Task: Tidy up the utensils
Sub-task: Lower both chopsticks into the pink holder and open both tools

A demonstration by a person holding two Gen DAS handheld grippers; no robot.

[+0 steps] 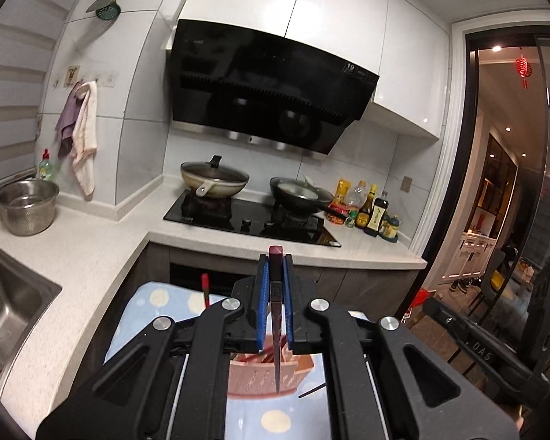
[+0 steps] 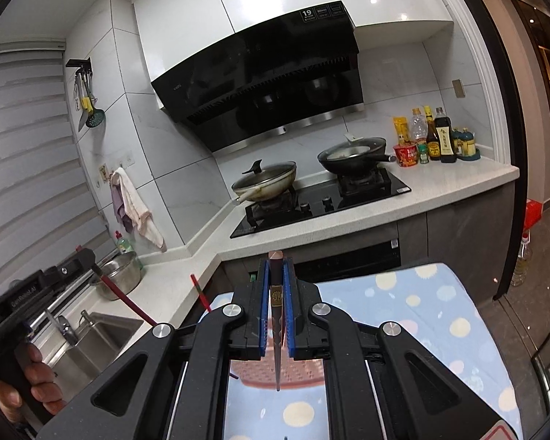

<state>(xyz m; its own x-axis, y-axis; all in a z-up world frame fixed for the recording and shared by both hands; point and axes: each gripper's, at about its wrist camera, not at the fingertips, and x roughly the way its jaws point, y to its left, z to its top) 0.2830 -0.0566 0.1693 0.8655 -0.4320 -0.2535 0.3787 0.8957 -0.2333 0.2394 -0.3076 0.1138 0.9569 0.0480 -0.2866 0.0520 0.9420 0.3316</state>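
Note:
My left gripper (image 1: 275, 267) is shut on a dark red chopstick (image 1: 276, 315), held upright between its blue pads, tip down over a pink slotted utensil basket (image 1: 262, 374). My right gripper (image 2: 276, 271) is shut on another dark chopstick (image 2: 277, 322), also upright, tip over the same pink basket (image 2: 278, 372). The basket sits on a blue dotted cloth (image 2: 421, 304). A red chopstick (image 1: 205, 289) stands beside the left gripper. In the right wrist view the left gripper (image 2: 95, 262) shows at left, holding its red chopstick (image 2: 124, 300).
White L-shaped counter (image 1: 91, 256) with a steel sink (image 1: 7, 308) and steel colander (image 1: 27, 207). Gas hob (image 1: 253, 220) with two pans, sauce bottles (image 1: 370, 209) to its right. Range hood above. Doorway at right.

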